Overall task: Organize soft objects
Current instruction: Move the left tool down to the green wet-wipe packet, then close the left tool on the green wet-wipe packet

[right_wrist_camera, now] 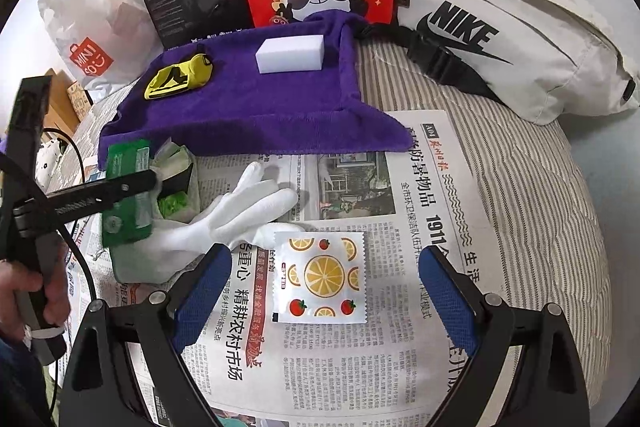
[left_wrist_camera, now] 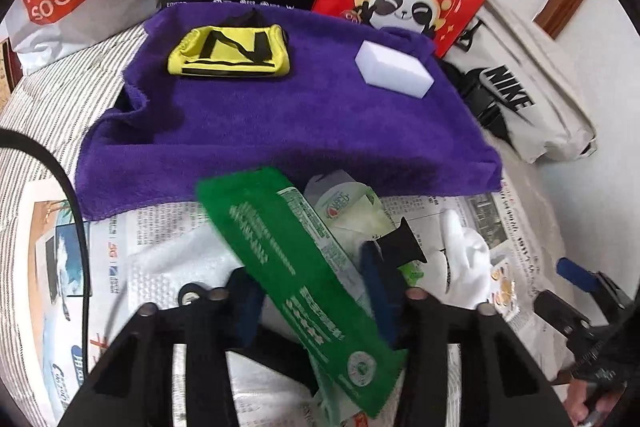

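Left wrist view: my left claw (left_wrist_camera: 316,291) has closed on the green wipes pack (left_wrist_camera: 296,267), soft and slippery, best pinched mid-body; right claw (right_wrist_camera: 324,283) wide open, empty, straddling the light, crinkly fruit-print sachet (right_wrist_camera: 320,277).

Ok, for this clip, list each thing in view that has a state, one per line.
left hand-held gripper: shut on green packet
green packet: lifted, tilted, above the newspaper
right hand-held gripper: open, astride the fruit-print sachet
fruit-print sachet: flat on newspaper, ungripped
white glove: limp on newspaper
purple towel: spread out
white sponge: resting on towel
yellow pouch: lying on towel
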